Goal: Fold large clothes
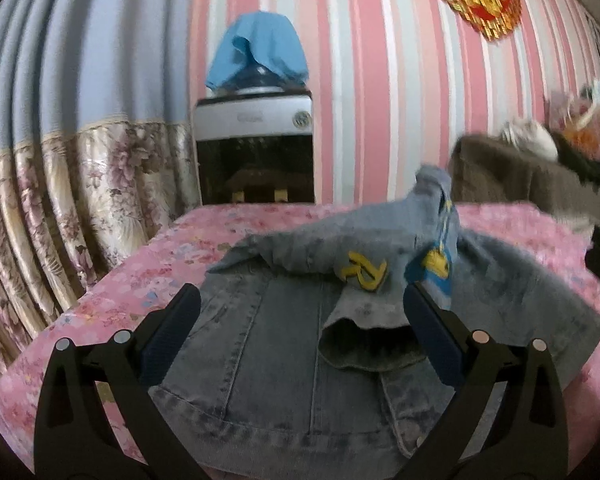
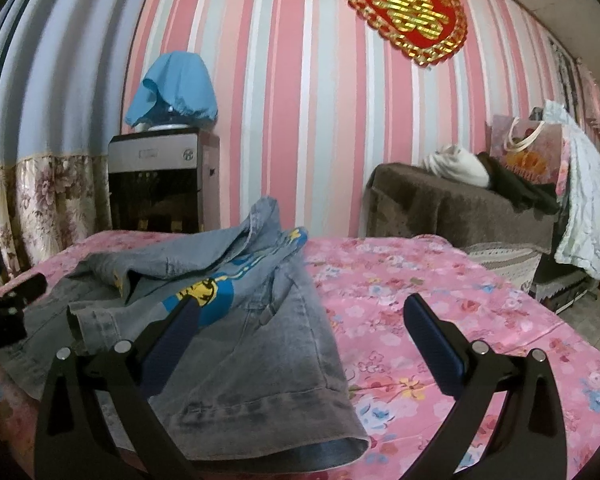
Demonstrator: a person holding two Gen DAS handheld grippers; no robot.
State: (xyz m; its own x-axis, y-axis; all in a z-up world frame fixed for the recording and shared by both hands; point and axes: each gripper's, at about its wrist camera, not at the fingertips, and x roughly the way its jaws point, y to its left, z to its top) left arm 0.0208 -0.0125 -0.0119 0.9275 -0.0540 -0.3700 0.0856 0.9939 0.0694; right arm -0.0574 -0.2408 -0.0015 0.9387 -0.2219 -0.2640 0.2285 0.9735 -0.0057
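Observation:
A light-blue denim jacket (image 1: 276, 344) with yellow and blue patches lies on the pink floral bed (image 1: 148, 264). One sleeve is folded across its body, cuff (image 1: 364, 340) facing me. My left gripper (image 1: 300, 304) is open and empty, held just above the jacket's near hem. In the right wrist view the jacket (image 2: 260, 344) lies to the left on the bed (image 2: 440, 300), with its side folded over. My right gripper (image 2: 300, 312) is open and empty over the jacket's right edge. The left gripper shows at the far left of this view (image 2: 4, 308).
A water dispenser (image 1: 256, 148) topped with a blue cloth stands behind the bed against the striped wall. Floral curtains (image 1: 60, 184) hang to the left. A brown-covered cabinet (image 2: 460, 208) with bags and clothes stands to the right. Tiled floor (image 2: 592, 312) shows beyond the bed's right edge.

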